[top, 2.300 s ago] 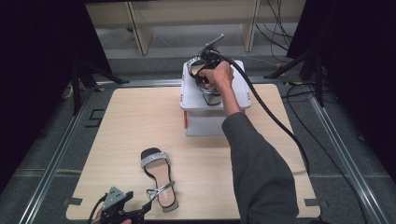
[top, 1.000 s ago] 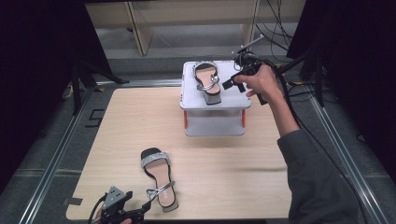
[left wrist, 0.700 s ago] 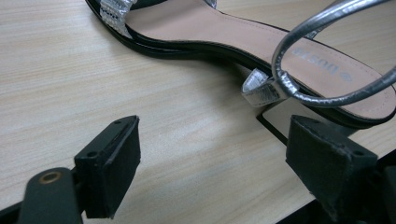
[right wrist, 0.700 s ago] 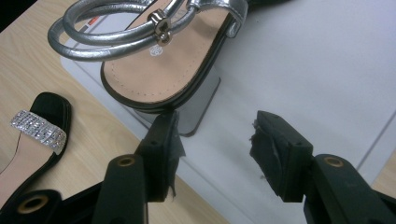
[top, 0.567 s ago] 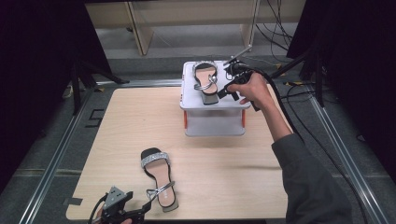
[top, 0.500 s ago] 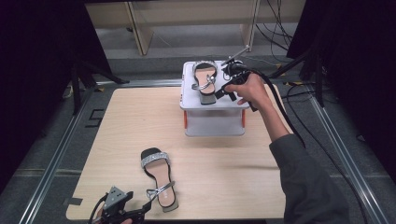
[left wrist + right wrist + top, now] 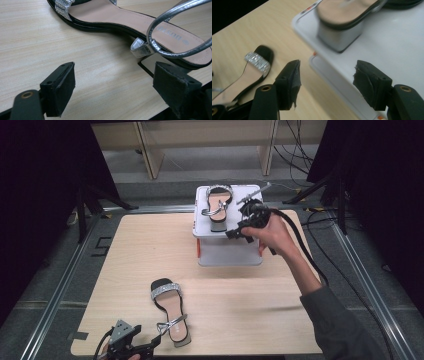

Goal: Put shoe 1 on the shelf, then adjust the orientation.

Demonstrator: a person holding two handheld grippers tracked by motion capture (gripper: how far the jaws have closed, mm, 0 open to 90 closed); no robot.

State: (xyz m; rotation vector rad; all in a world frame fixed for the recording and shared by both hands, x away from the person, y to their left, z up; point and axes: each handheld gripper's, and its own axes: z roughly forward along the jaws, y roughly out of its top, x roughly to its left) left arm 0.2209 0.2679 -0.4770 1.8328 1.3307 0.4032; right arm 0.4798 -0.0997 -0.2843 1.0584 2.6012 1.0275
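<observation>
A silver-strapped block-heel sandal (image 7: 218, 206) stands on top of a white box (image 7: 235, 250) at the back of the table. Its mate (image 7: 170, 310) lies flat on the wood near the front left. My right gripper (image 7: 234, 233) hovers open over the box's front right part, just right of the boxed sandal's heel (image 7: 342, 37), jaws empty (image 7: 327, 72). My left gripper (image 7: 145, 350) rests at the table's front edge, open (image 7: 112, 75). The flat sandal's heel and ankle strap (image 7: 160, 45) lie just beyond the left gripper's jaws, untouched.
The wooden table (image 7: 125, 250) sits in a metal frame. Black cables (image 7: 310, 255) trail from the right gripper off the table's right side. Wooden furniture legs (image 7: 150, 150) stand behind the table. The box's lid (image 7: 392, 50) has bare room right of the sandal.
The right gripper left the sandal on the box, swung out to the right, then came back over the box's front right. The left gripper and the flat sandal stayed still.
</observation>
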